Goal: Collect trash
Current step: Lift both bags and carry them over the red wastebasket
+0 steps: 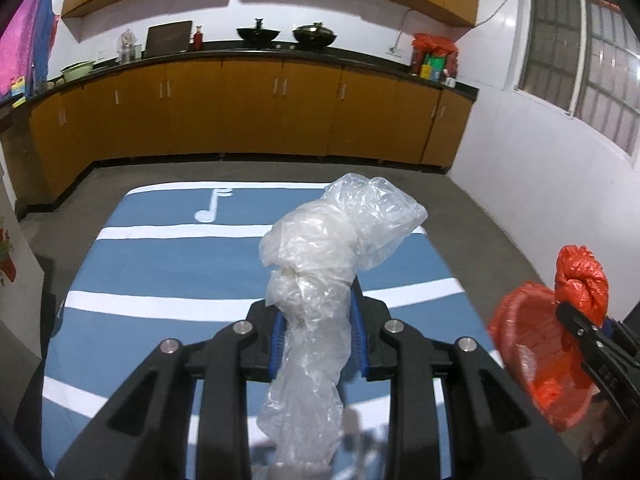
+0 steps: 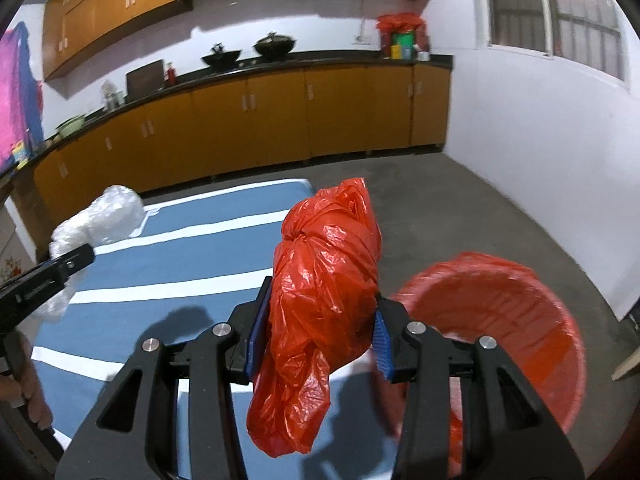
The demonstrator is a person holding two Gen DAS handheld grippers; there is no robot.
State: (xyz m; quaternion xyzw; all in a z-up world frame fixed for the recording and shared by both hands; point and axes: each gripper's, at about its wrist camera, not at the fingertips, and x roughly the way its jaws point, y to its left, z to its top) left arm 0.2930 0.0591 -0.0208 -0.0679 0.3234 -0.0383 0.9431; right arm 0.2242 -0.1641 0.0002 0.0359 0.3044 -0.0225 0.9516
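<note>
My left gripper is shut on a crumpled clear plastic bag, held above the blue striped table. My right gripper is shut on a knotted red plastic bag, held near the table's right edge. A red bin lined with a red bag stands on the floor just right of the table; it also shows in the left wrist view. The clear bag shows at the left of the right wrist view, and the red bag at the right of the left wrist view.
The table cover has white stripes and a music note. Orange kitchen cabinets with a dark counter run along the far wall. A white wall with a window is on the right. Grey floor lies between table and cabinets.
</note>
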